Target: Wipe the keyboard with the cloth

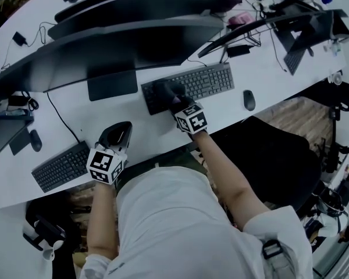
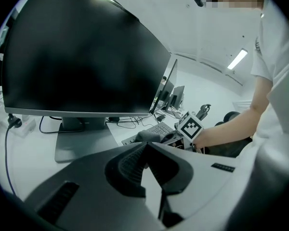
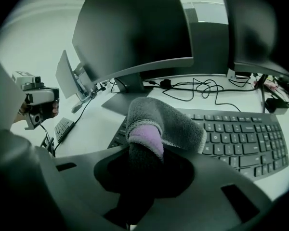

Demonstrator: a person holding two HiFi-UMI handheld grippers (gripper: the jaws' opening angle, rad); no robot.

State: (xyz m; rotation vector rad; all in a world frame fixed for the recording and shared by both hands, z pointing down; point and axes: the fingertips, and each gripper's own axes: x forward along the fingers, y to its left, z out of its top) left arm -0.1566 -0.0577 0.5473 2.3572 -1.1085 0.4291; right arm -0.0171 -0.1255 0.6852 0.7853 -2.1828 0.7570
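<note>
Right tongs clamp a grey cloth on the left end of the keyboard, on the table; left tongs closed, empty, well apart. Best dragged rightwards along the key rows, with light, even pressure

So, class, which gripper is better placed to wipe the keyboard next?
Right. The right gripper is shut on the cloth, which lies on the keyboard; the left gripper is shut on nothing, off over the desk.
</note>
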